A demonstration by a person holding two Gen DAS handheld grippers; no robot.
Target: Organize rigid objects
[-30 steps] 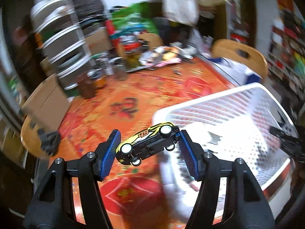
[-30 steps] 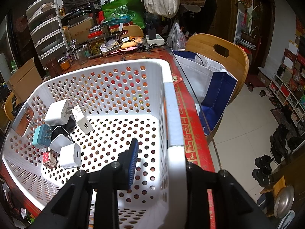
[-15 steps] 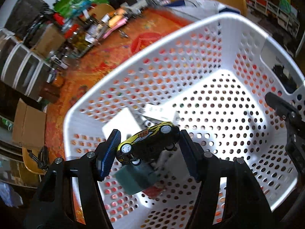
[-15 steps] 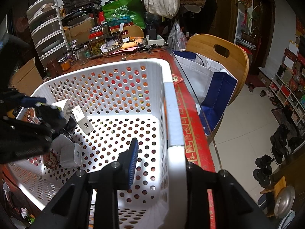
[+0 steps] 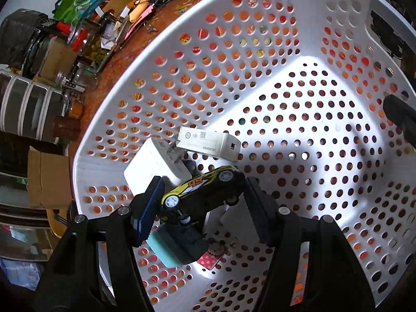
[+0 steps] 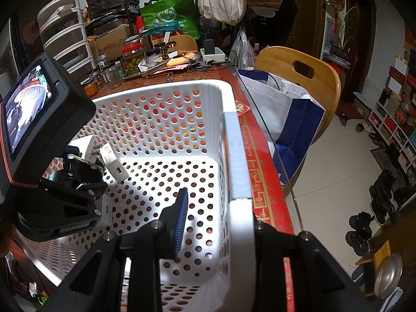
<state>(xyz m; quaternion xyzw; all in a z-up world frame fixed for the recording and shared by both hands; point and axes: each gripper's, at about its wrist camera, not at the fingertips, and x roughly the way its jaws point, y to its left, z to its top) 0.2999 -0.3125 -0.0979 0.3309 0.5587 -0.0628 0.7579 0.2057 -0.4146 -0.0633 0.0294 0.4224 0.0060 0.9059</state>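
My left gripper (image 5: 201, 202) is shut on a black and yellow toy car (image 5: 200, 191) marked 49. It holds the car inside the white perforated basket (image 5: 286, 59), just above several white chargers (image 5: 208, 144) and a teal plug (image 5: 169, 249) on the basket floor. My right gripper (image 6: 213, 223) is shut on the basket's right rim (image 6: 235, 156), one finger inside and one outside. The left gripper with the car (image 6: 78, 166) also shows in the right wrist view at the basket's left side.
The basket stands on a red patterned table (image 6: 257, 156). Jars (image 6: 134, 57), boxes and plastic drawers (image 6: 67, 41) crowd the table's far end. A wooden chair (image 6: 299, 72) with a blue and white bag (image 6: 288, 114) stands to the right.
My left gripper has carried the toy car from over the table into the basket and lowered it close to the chargers. The right gripper has stayed on the rim.
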